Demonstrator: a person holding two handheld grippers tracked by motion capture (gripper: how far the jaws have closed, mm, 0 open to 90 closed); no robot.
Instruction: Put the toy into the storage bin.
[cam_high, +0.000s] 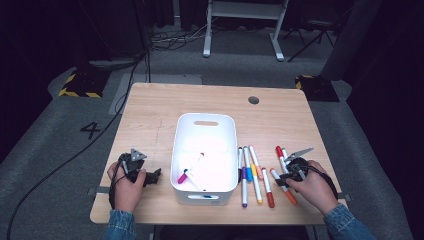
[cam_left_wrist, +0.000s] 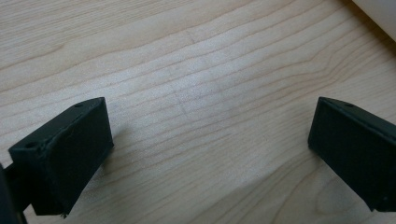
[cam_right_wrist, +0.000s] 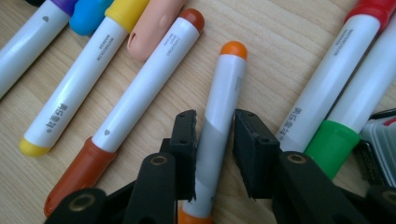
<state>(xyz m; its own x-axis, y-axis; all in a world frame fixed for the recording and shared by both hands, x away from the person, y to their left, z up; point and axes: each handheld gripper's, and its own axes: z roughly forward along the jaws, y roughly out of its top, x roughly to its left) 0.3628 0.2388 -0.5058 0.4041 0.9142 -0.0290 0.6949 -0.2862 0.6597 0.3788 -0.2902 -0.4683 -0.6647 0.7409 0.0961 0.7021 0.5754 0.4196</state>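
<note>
Starting on the left: the left gripper (cam_high: 156, 175) just sits on the bare table (cam_high: 150, 107) beside the bin (cam_high: 205, 158), jaws spread wide with nothing but wood between them. The bin already has a couple of markers lying in it, one with a magenta cap (cam_high: 190, 169).

Right of the bin there's a loose row of markers flat on the table, then the orange marker (cam_right_wrist: 218, 126), which the right gripper (cam_right_wrist: 215, 154) has its jaws around at mid-barrel. In the right gripper view the pads look pressed against the white barrel, so I'd call that a grip. It lies between a brown-capped marker (cam_right_wrist: 140, 88) and a red one (cam_right_wrist: 334, 70).

My guess is it's light and stiff but the smooth round plastic could roll or slip, so mid-barrel looks like the sensible spot, well away from the neighbours.
</note>
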